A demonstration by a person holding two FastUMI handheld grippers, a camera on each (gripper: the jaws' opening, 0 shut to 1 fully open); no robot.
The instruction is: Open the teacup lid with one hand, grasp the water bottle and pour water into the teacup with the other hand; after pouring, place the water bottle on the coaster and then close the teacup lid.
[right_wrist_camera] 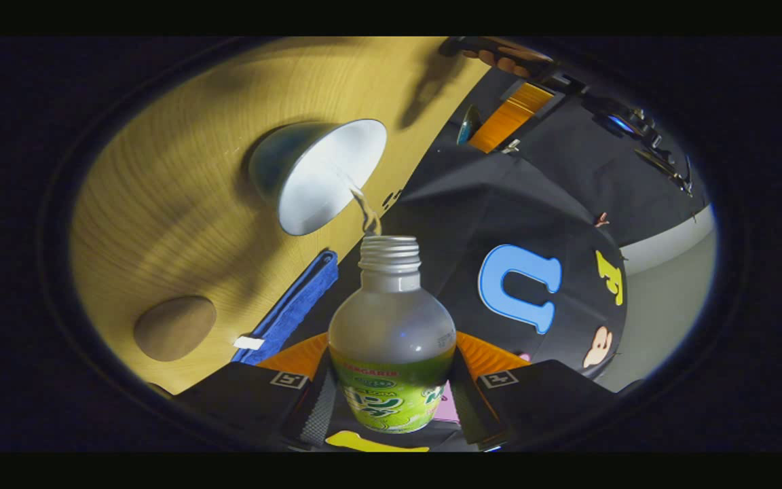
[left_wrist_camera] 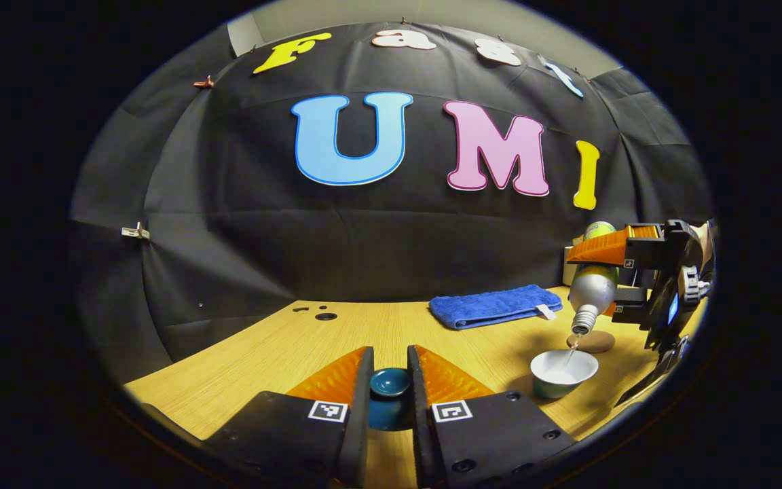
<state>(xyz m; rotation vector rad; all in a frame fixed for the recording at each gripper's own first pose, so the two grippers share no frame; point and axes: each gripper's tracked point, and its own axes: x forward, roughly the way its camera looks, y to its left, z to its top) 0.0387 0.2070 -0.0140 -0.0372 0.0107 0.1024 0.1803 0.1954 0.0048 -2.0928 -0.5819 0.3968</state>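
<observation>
- Water bottle [right_wrist_camera: 391, 339]: clear body, misted inside, with a green printed label round its lower part and a threaded neck with no cap. It is tipped mouth-down over the teacup [left_wrist_camera: 563, 372], and a thin stream of water runs from the mouth into the cup.
- Teacup: white inside, blue-green outside, standing uncovered on the wooden table [left_wrist_camera: 391, 333] at the right of the left gripper view.
- Teacup lid [left_wrist_camera: 390, 384]: dark teal, dish-shaped, with a raised ring on top. It sits between the fingers of the left gripper [left_wrist_camera: 391, 370], which are closed in against its two sides, well to the left of the cup.
- Right gripper [right_wrist_camera: 391, 377]: its fingers are clamped on the labelled part of the bottle, one on each side; the neck projects forward beyond the fingertips.
- Coaster [left_wrist_camera: 590, 341]: a round brown disc lying flat on the table just behind the teacup, bare.
- Blue towel [left_wrist_camera: 495, 305]: folded, lying toward the back of the table, left of the bottle.
- Left gripper view: shows the right gripper from the side, holding the bottle above and just behind the cup, with the table level.
- Right gripper view: the scene appears rolled; the cup's interior faces the camera just beyond the bottle mouth, the coaster lies at lower left, and the left gripper with a hand behind it appears far off at the top.
- Whether the lid rests on the table or is lifted clear of it cannot be told.
</observation>
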